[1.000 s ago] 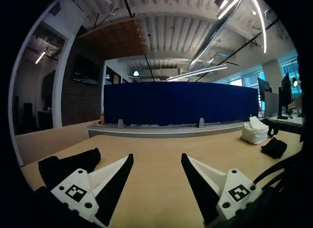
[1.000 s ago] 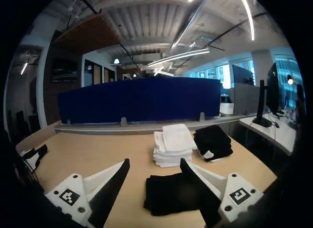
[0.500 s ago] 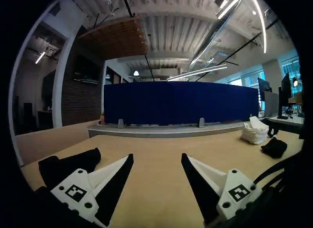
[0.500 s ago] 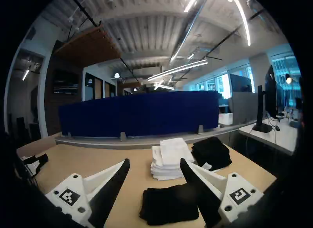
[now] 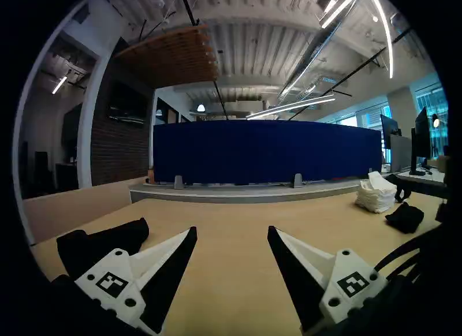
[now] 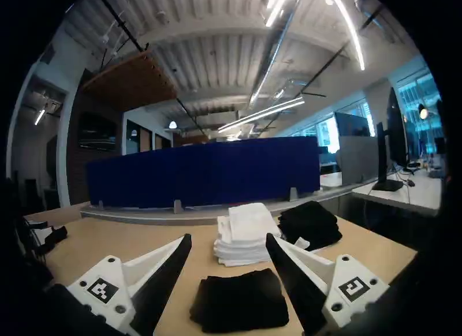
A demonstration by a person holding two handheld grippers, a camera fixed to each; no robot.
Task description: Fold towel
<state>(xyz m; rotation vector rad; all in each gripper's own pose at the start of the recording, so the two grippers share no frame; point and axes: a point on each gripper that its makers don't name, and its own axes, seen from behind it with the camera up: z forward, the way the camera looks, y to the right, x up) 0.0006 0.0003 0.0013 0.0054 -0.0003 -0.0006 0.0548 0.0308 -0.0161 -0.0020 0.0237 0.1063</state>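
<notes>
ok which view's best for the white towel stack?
Right gripper view: the white towel stack sits near centre, layers visible, just beyond the folded black towel, beside a black pile. Left gripper view shows it small, at the far right of the table.

left hand-held gripper (image 5: 231,229) and right hand-held gripper (image 6: 228,238): white pointed fingers (image 5: 164,252) with black inner faces, square black-and-white markers (image 5: 111,284), dark screws (image 5: 130,302), black cables (image 5: 410,252) by the left one.

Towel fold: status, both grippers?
Left gripper open, empty. Right gripper open, folded black towel just ahead, untouched. White towel stack behind it, not blocking.
</notes>
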